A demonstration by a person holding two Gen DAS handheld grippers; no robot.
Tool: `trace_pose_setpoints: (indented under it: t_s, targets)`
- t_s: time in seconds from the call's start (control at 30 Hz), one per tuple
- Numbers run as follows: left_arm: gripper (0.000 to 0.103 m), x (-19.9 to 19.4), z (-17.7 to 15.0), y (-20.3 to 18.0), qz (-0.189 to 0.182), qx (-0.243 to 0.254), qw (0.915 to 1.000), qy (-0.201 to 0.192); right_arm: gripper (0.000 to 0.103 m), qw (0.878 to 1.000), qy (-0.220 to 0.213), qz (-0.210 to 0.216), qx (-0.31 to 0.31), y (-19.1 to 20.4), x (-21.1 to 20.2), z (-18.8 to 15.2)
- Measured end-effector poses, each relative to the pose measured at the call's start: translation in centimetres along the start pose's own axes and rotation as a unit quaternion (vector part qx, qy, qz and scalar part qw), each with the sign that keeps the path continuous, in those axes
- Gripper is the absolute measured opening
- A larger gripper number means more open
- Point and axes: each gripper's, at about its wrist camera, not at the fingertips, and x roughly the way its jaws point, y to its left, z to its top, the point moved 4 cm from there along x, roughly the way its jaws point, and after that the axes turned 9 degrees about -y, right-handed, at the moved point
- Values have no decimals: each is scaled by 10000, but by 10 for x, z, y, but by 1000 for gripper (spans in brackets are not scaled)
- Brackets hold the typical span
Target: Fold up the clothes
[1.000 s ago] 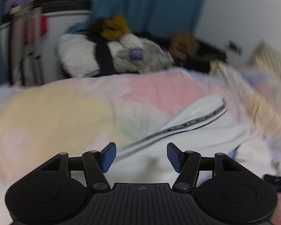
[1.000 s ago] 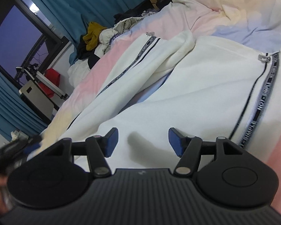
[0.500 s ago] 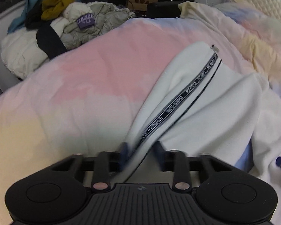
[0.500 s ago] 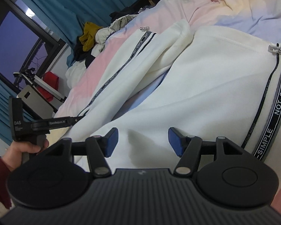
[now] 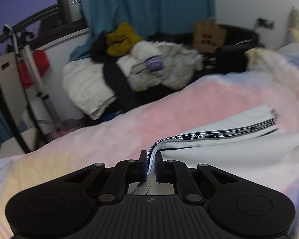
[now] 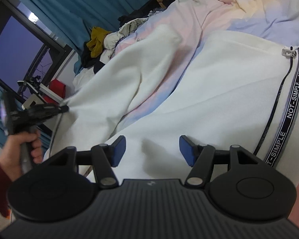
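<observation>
A bed covered by a soft pastel duvet (image 5: pixel 113 135) in pink, yellow and pale blue fills a bedroom with teal curtains (image 5: pixel 149 6) and a dark-framed window (image 6: pixel 14 39) at dusk. A heap of crumpled clothes (image 5: pixel 141 67), white, grey, black and mustard, lies beyond the bed near a brown paper bag (image 5: pixel 209 35). Spread across the duvet are white fleecy trousers (image 6: pixel 219 91) with 1 black woven side stripe (image 6: pixel 295 107) lettered "NOT-SIMPLE" and a small metal zip pull. The left tongs (image 5: pixel 151 166) are pressed together, pinching the striped edge at 1 trouser leg's end. The right tongs (image 6: pixel 152 149) stand spread over the other leg, nothing between their blue pads. A hand (image 6: pixel 20 147) in a dark red sleeve grips the left tool's handle.
</observation>
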Motion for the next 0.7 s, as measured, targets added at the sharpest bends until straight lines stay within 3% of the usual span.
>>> trace_pose_setpoints:
  t_s: [0.1,0.2,0.33,0.37,0.43,0.57,0.63,0.7]
  targets:
    - [10,30,-19,-12,248,149,9993,247,63,10000,-54,-24,-24,-2,1,2]
    - [16,38,-25,-21,308,249,9991,142,63,9999,-106,-85,-94,-4,4,5]
    - [42,24,-21,-16,299,104,9995,99,63,9998,-151,-91,-21,-8,3,9]
    - [49,14,-17,-15,331,60,9994,-23,63,9998,-164,-96,-28,-7,3,10]
    - [54,-8,-6,-15,265,-35,9991,-341,63,9997,-195,-108,-41,-7,1,11]
    - [58,-58,11,-59,-671,438,9921,-965,63,9995,-280,-112,33,-6,-9,15]
    - [58,-73,9,-94,-1415,716,9825,-977,63,9992,-377,-117,27,-5,-17,18]
    - [56,-83,1,-135,-2158,1061,9670,-840,63,9986,-493,-167,-72,-4,-23,22]
